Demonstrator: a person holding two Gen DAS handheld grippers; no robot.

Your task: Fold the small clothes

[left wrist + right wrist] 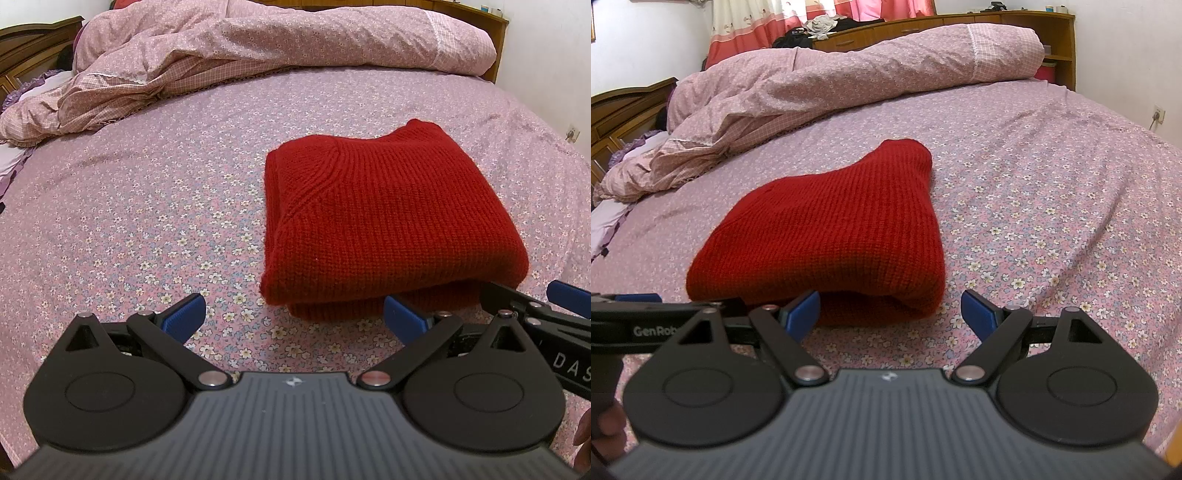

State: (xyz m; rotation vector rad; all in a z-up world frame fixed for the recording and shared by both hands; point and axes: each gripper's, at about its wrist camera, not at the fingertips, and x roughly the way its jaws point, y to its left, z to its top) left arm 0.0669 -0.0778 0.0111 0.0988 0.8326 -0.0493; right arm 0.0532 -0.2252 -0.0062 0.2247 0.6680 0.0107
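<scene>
Left wrist view shows my left gripper spread wide, gripping nothing; a folded red knitted sweater lies just ahead on the pink flowered bedsheet; right wrist view shows my right gripper equally wide and empty, its left finger beside the sweater's near edge; a rumpled pink quilt lies behind.

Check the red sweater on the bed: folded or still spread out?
Folded. The red sweater lies as a compact stacked bundle on the floral bedsheet, a rounded fold edge facing the camera, layers visible beneath; no sleeves stick out.
</scene>
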